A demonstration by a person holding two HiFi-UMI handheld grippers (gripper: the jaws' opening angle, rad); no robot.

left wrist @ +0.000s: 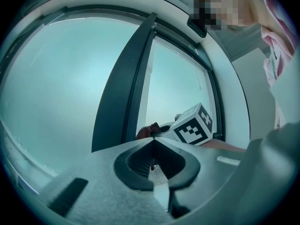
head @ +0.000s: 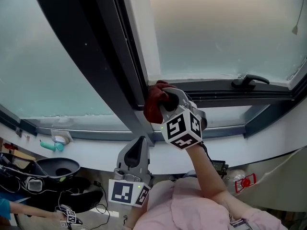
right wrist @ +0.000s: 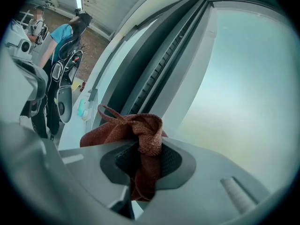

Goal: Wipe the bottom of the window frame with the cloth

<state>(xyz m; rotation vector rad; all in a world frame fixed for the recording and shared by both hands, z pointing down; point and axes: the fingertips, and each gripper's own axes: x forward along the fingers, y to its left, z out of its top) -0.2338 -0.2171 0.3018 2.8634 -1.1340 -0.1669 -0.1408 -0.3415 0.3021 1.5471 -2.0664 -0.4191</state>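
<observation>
Head view: the right gripper sits just above centre, its jaws clamped on a rust-red cloth. The cloth is bunched and pressed into the corner where the dark mullion meets the bottom rail of the window frame. A black window handle lies on that rail toward 2 o'clock. The left gripper hangs lower, toward 6 o'clock, off the frame and in front of the white sill. A small teal object rests on the sill at 9 o'clock.

Left gripper view: the left gripper has its jaws brought together with nothing between them. Just past their tips, at 12 o'clock, the cloth shows as a dark red lump, with the right gripper's marker cube beside it at 1 o'clock. The mullion rises above.

Right gripper view: the right gripper pinches the cloth, which is knotted above the jaws and trails down between them. The dark frame channels run up toward 1 o'clock. A person in a teal top stands at 10 o'clock.
</observation>
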